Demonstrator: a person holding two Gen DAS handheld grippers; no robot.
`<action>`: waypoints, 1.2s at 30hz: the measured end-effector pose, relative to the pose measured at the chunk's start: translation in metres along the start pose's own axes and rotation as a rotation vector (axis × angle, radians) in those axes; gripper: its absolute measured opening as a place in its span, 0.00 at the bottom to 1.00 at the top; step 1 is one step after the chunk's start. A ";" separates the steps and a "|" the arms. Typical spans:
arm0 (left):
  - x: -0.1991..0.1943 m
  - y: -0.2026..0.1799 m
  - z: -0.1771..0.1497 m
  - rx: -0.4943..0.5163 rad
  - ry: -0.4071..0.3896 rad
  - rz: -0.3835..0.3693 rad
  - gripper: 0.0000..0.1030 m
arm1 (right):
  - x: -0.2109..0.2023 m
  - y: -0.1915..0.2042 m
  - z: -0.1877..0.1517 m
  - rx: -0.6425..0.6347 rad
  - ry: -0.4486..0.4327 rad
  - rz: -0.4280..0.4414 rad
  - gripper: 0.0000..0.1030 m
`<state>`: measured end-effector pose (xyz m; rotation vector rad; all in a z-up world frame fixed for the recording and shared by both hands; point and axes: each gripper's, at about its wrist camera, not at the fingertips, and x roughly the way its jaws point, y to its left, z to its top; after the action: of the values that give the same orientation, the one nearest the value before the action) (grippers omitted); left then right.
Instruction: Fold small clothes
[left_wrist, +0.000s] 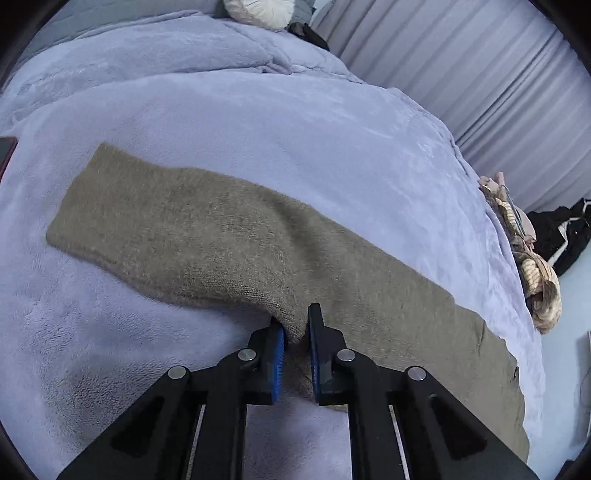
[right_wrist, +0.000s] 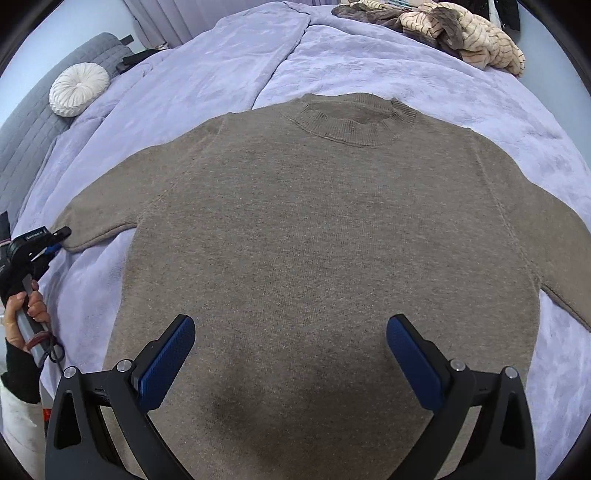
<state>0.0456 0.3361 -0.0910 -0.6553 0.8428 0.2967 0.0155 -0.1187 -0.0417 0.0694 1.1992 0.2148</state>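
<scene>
My left gripper (left_wrist: 296, 325) is clamped on the lower edge of the taupe knit sweater (right_wrist: 325, 236), its blue pads pinching a small ridge of wool where the sleeve (left_wrist: 177, 221) meets the body. From that grip the sleeve runs ahead and to the left, lying flat on the lavender fleece blanket (left_wrist: 295, 129), with its cuff end farthest from the fingers; the body of the garment runs off to the right of them, down to the hem near the bed's edge. My right gripper (right_wrist: 290, 363) hangs over the lower middle of the sweater with its jaws spread wide and nothing between the pads except the flat knit below; I cannot tell whether the tips touch the cloth. Ahead of it the sweater lies front up and spread out, the ribbed collar (right_wrist: 351, 122) at the far end and both sleeves out to the sides. Far to the left of my right fingers I can see my left hand (right_wrist: 26, 317) round the handle of the other tool, whose tips sit at the left sleeve's edge. Beyond the collar, ahead and to the right, lies a heap of striped cream clothes (right_wrist: 469, 40); ahead and far left, a round white cushion (right_wrist: 79, 92) rests against a grey quilted headboard (right_wrist: 29, 133).
</scene>
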 end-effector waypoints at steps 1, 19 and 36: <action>-0.006 -0.011 -0.001 0.035 -0.020 -0.014 0.13 | -0.001 -0.001 -0.001 0.000 -0.008 0.013 1.00; 0.009 -0.358 -0.148 0.802 0.098 -0.311 0.13 | -0.038 -0.111 -0.023 0.221 -0.143 0.095 1.00; -0.022 -0.243 -0.097 0.649 -0.069 -0.083 0.94 | -0.023 -0.065 0.027 -0.087 -0.206 -0.059 1.00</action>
<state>0.0929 0.0880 -0.0202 -0.0717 0.7845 -0.0381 0.0415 -0.1858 -0.0215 -0.0195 0.9846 0.2024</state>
